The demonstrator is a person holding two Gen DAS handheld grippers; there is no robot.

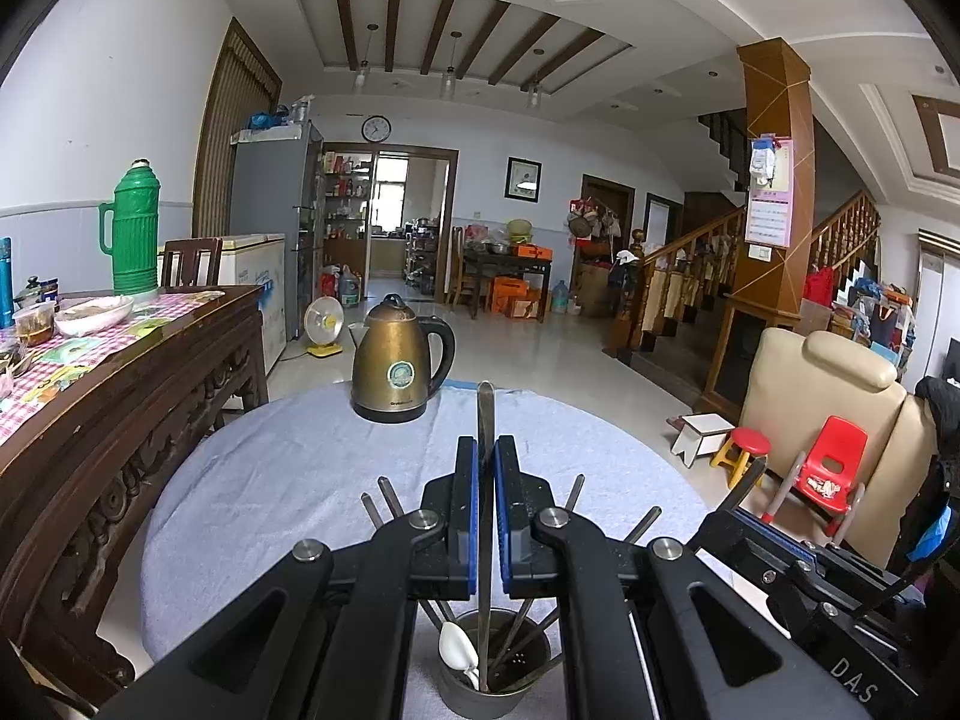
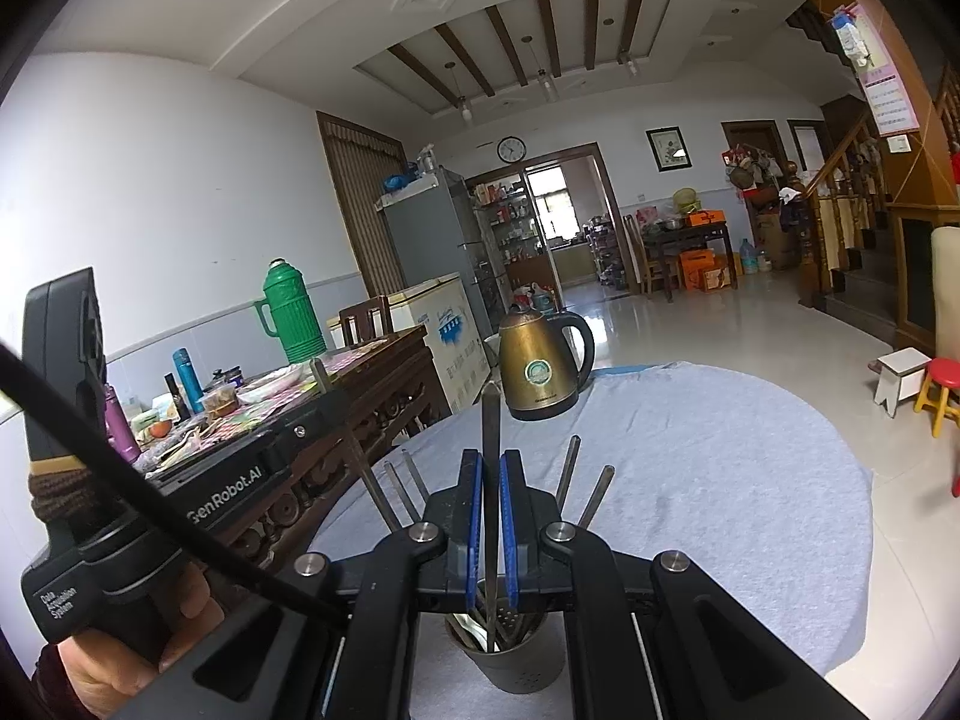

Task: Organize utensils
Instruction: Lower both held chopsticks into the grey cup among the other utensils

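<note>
Perforated metal cup holds slim steel handles; both tongs pinch one.

I see a matt, napped light-blue cloth over the round table. The kettle looks like dull brassy metal with a glossy black plastic handle. The utensil cup is brushed grey metal; the white spoon looks glossy. The sideboard is carved, varnished dark wood.
</note>
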